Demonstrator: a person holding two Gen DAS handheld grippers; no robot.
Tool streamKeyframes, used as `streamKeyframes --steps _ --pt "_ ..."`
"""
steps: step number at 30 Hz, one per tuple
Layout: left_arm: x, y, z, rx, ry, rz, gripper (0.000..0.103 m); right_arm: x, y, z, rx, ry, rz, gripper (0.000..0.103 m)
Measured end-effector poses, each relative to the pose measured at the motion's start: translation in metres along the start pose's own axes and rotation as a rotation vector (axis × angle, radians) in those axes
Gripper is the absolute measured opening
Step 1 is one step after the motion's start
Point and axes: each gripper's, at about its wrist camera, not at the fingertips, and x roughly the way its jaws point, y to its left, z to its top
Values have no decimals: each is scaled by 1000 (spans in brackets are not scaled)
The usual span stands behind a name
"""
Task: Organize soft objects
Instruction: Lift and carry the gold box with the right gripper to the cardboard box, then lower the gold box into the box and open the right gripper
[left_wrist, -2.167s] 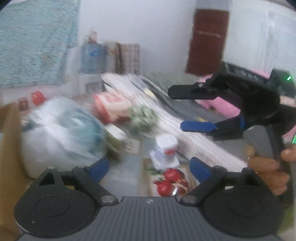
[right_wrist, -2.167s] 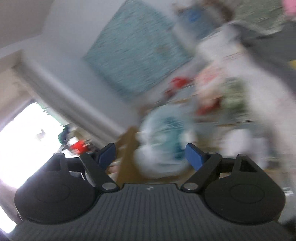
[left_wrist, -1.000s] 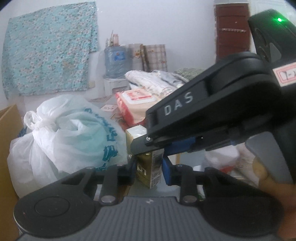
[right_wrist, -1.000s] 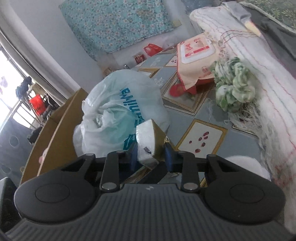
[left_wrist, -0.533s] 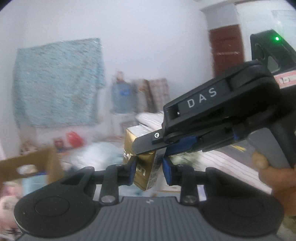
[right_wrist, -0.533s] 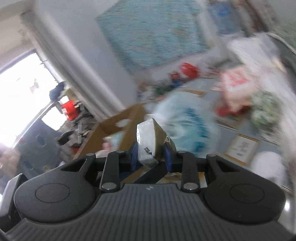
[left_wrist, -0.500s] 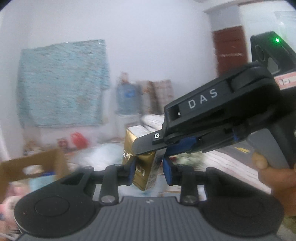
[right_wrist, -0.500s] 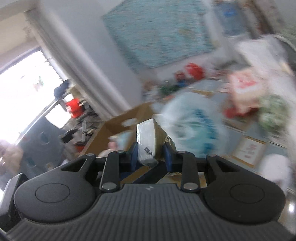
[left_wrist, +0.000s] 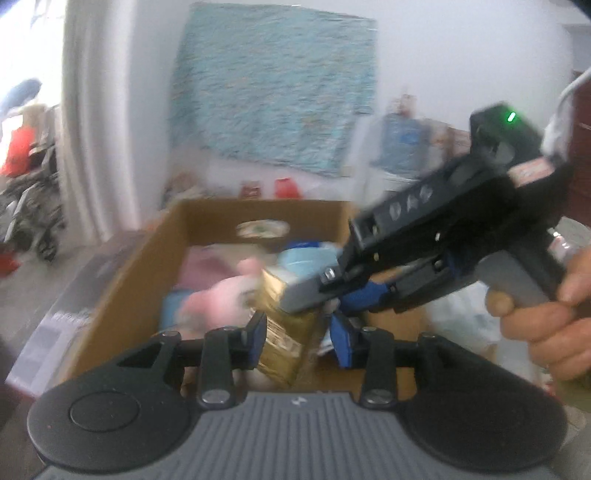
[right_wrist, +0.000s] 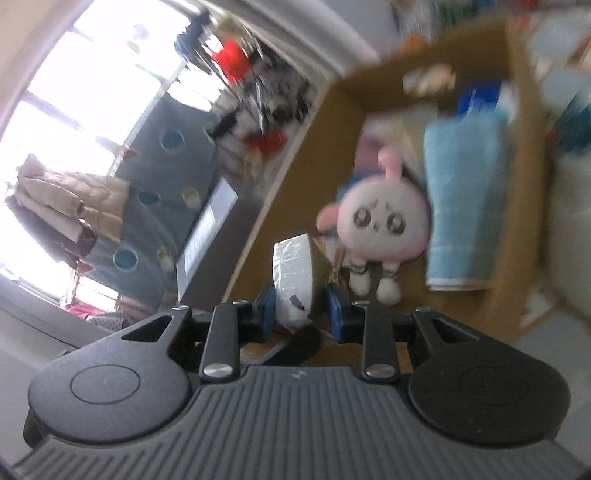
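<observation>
A gold and white tissue pack (left_wrist: 286, 332) is gripped by both grippers at once. My left gripper (left_wrist: 297, 341) is shut on its lower part. My right gripper (right_wrist: 301, 308) is shut on its white end (right_wrist: 293, 273); in the left wrist view the right gripper (left_wrist: 332, 291) reaches in from the right. The pack hangs over an open cardboard box (left_wrist: 258, 214), which also shows in the right wrist view (right_wrist: 288, 173). Inside lie a pink plush doll (right_wrist: 384, 221) and a folded blue towel (right_wrist: 461, 199).
A teal floral cloth (left_wrist: 273, 107) hangs on the back wall. A dark flat box (left_wrist: 66, 306) lies left of the cardboard box. A white plastic bag (left_wrist: 465, 314) sits to the right. A window and hanging clothes (right_wrist: 74, 199) are at the left.
Both grippers have carried the tissue pack leftward from the floor clutter to above the cardboard box. The box's inside with the plush doll and towel is now in view.
</observation>
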Motion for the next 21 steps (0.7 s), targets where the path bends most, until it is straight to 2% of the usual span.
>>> streamKeyframes --steps 3,7,9,10,11,14,17,21 --pt "-6 21 -4 -20 -16 73 43 41 -8 11 39 126 -3 27" --pt "-19 39 -4 -45 -54 128 46 85 -10 12 64 264 32 32" --pt "-18 42 3 -54 -66 143 47 103 -18 12 86 305 -9 36" --pt "-16 45 5 -57 -67 145 47 106 -19 14 78 298 -34 56" --pt "-14 48 7 -58 -66 142 47 106 -17 16 66 285 -54 58" --pt "-16 55 5 -58 -65 130 47 99 -3 21 -20 238 -139 58" --pt "-17 53 2 -51 -68 129 48 89 5 23 -51 210 -199 58" --pt "-17 52 1 -52 -78 128 48 83 8 22 -45 196 -195 57"
